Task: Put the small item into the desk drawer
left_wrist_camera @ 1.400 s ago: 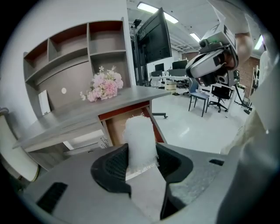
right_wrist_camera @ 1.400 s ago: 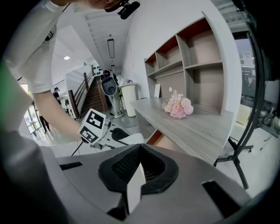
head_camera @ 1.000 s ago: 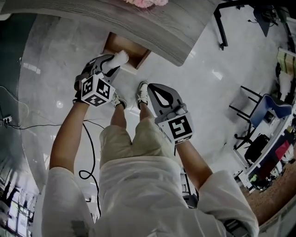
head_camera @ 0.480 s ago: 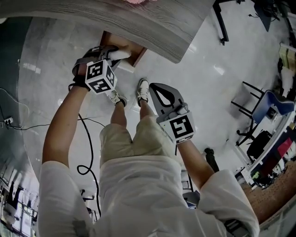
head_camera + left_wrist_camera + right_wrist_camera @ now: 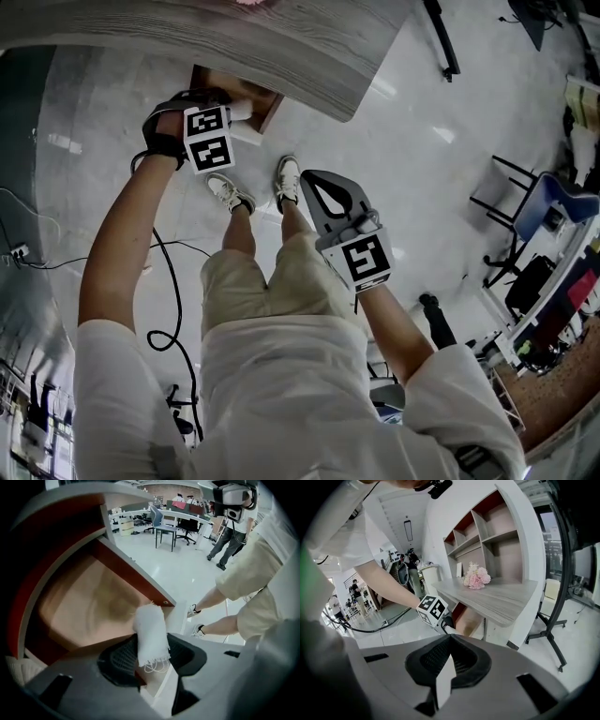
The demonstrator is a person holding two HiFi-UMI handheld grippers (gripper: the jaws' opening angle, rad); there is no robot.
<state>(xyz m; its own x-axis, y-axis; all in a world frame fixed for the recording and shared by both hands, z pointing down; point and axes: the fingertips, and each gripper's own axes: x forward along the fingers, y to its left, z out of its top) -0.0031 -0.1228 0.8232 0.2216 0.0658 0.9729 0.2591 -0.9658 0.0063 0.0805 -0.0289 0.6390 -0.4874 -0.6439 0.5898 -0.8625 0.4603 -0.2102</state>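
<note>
Left gripper (image 5: 234,112): reached out low under the edge of the desk (image 5: 234,37), marker cube uppermost, jaws clenched on the small white fabric item (image 5: 151,637), a frayed strip with loose threads hanging from its lower end. The pads grip the strip on both sides, and its upper end stands clear above them. Small white fabric item, position: held at the mouth of the open desk drawer (image 5: 79,606), beside the drawer's front corner, not lying on the drawer floor. From overhead it shows as a pale tip (image 5: 242,111) against the drawer's front edge. Desk drawer (image 5: 230,86): pulled out beneath the grey wood-grain top, with a bare brown interior, reddish side walls and a white front panel. Right gripper (image 5: 323,192): held back near the person's waist, well apart from the drawer, pointing toward the desk, jaws pressed together at the tips with nothing between them (image 5: 449,639). Desk top, from the right gripper view (image 5: 497,595): carries a bunch of pink flowers (image 5: 476,579), and open shelving (image 5: 483,527) rises behind it. Floor: pale and glossy; the person's two shoes (image 5: 230,194) are planted just short of the drawer, and a black cable (image 5: 173,309) loops to the person's left. A blue chair (image 5: 553,211) stands far off to the right.
</note>
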